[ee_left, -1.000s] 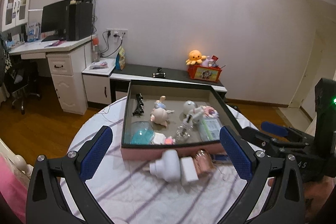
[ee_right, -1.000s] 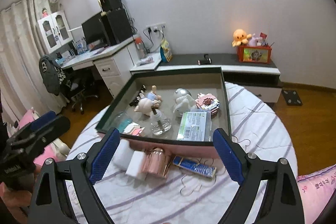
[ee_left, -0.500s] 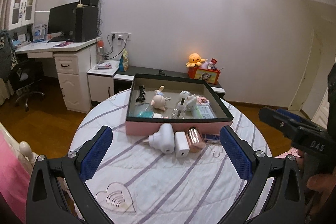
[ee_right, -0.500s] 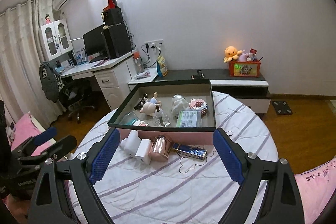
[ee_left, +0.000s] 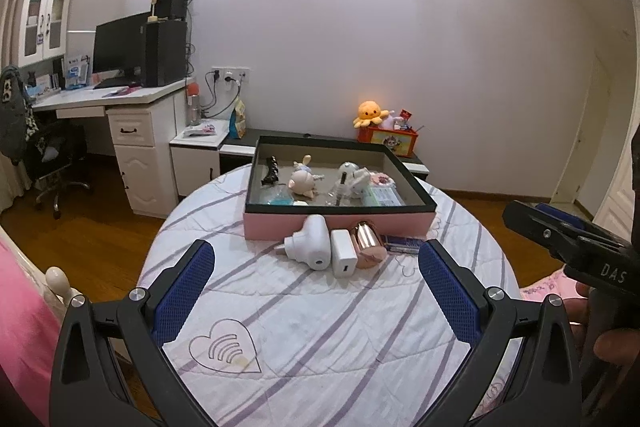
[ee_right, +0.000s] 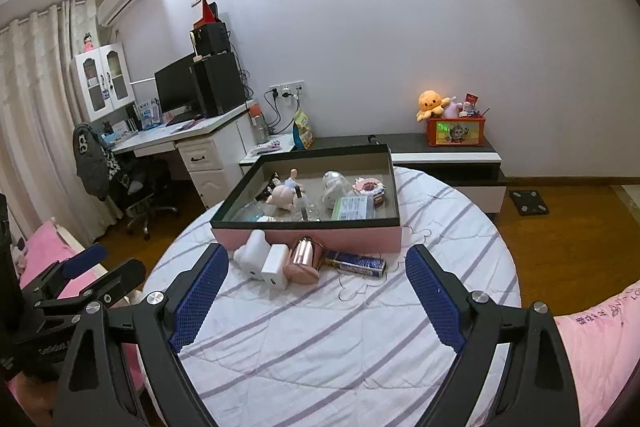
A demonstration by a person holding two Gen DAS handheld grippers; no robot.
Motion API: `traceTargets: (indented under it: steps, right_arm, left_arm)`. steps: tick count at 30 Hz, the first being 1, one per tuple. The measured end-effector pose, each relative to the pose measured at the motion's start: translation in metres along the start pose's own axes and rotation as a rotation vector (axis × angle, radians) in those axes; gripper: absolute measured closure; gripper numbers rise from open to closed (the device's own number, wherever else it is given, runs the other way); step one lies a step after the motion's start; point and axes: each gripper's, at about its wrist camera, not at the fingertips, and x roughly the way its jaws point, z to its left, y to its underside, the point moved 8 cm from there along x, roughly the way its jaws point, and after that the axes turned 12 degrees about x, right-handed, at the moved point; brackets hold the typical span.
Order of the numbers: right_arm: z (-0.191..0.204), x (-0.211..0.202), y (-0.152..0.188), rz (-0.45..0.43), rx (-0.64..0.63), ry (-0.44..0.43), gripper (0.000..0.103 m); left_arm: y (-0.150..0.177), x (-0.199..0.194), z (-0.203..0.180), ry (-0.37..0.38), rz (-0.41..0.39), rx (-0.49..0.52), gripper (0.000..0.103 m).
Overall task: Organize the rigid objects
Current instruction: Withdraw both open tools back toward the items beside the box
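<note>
Holding toys, pink box [ee_left: 338, 224], glass bottle [ee_left: 339, 190]

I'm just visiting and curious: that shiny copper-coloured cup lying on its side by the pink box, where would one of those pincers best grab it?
Probably across the rose-gold cup's rounded sides near mid-body, coming from above. It lies on its side, pointing at the box. The white charger sits close against one side, leaving that finger little room. Both the left gripper and right gripper are open.
</note>
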Motion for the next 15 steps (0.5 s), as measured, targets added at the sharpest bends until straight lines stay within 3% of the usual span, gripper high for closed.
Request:
traceTargets:
  steps: [15]
  right_arm:
    - [0.000, 0.013, 0.008, 0.033, -0.010, 0.017, 0.011]
  left_arm:
    - [0.011, 0.011, 0.002, 0.010, 0.029, -0.023, 0.000]
